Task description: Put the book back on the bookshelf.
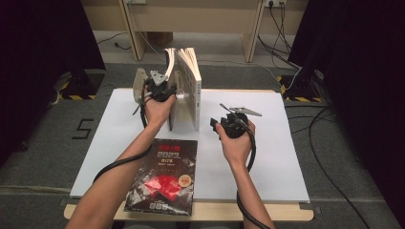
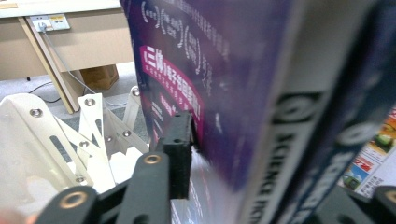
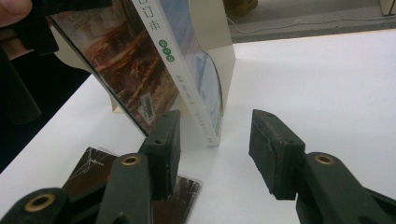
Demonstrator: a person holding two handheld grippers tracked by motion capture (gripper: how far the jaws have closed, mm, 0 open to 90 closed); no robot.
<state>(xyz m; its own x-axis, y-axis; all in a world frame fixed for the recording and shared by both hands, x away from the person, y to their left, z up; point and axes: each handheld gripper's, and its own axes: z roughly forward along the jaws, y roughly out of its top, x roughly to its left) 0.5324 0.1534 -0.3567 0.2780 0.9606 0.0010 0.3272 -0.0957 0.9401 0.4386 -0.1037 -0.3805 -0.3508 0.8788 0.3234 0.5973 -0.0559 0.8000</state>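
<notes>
A few books [image 1: 187, 83] stand upright at the back of the white board [image 1: 267, 157], against a white folding bookstand [image 1: 140, 83]. My left gripper [image 1: 165, 90] is at their left end. In the left gripper view a thick purple book [image 2: 224, 84] with a pale spine sits between the jaws of the left gripper [image 2: 285, 165]; the left pad [image 2: 180, 149] is right beside the cover and does not visibly squeeze it. My right gripper [image 1: 217, 116] hovers low to the right of the books, open and empty. In its own view the right gripper [image 3: 217, 135] faces a leaning book [image 3: 135, 70].
A black magazine [image 1: 165, 176] with red artwork lies flat at the front of the board, its corner under my right gripper's left jaw [image 3: 93, 168]. The bookstand's white lattice [image 2: 56, 149] spreads left of the purple book. Bare board lies to the right. Cables trail on the floor.
</notes>
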